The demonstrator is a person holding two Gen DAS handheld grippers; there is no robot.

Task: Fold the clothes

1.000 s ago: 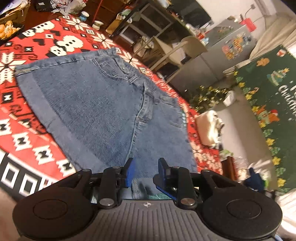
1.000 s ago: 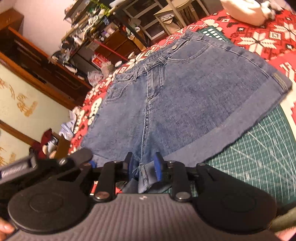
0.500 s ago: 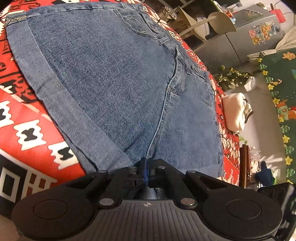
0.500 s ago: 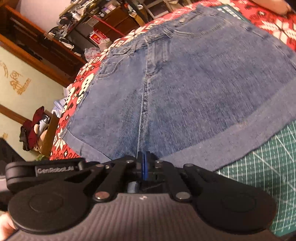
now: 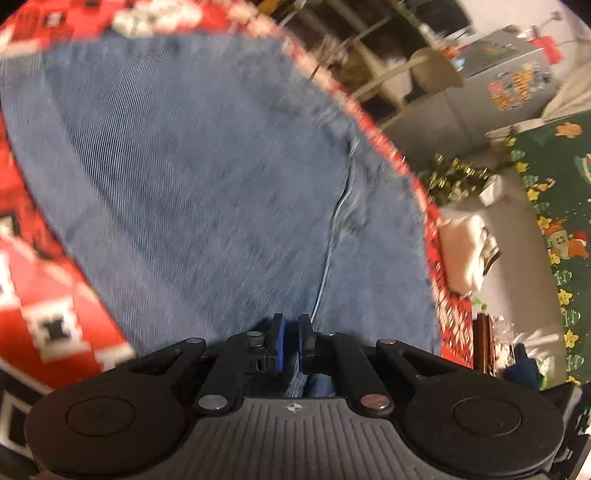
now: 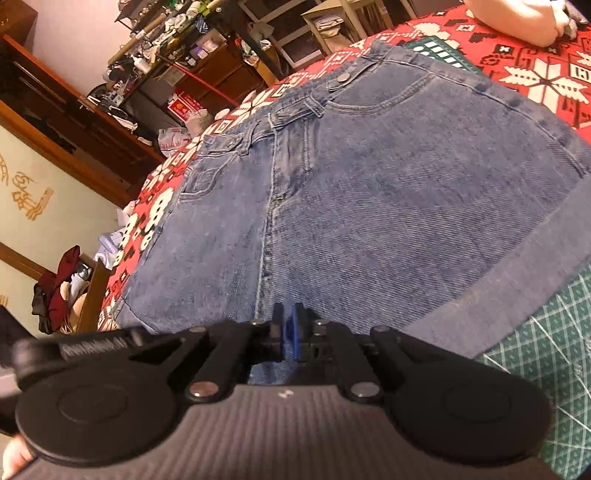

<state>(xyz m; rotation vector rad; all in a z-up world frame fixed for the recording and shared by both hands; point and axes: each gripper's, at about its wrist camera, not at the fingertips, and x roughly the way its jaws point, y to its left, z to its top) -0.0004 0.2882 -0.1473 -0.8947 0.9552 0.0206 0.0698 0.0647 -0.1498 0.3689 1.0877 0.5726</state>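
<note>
Left gripper (image 5: 291,338): jaws nearly together, clamped on a pinch of the denim shorts (image 5: 207,177) at the near hem, where blue fabric passes between the pads. The left view is motion-blurred.

Right gripper (image 6: 286,334): jaws nearly together, clamped on the near hem of the same shorts (image 6: 369,206), close to the centre seam.

Shorts: spread front-up, waistband and button on the far side, rolled cuffs along the near edge. The garment lies on a red patterned cloth (image 6: 535,74); its right cuff overlaps a green cutting mat (image 6: 546,354) printed with a white grid.

Containers: an open box (image 6: 88,291) stands on the floor to the left of the work surface. It holds crumpled clothing, including a dark red item (image 6: 64,273); further contents cannot be identified.

Surface, far end: a pale bundled cloth (image 6: 517,18) rests on the red cloth beyond the waistband.

Room: dark wooden shelving (image 6: 74,110) with clutter lines the far wall. In the left view, a grey cabinet (image 5: 491,92) carrying stickers stands beyond the table, beside a green patterned hanging (image 5: 554,221).
</note>
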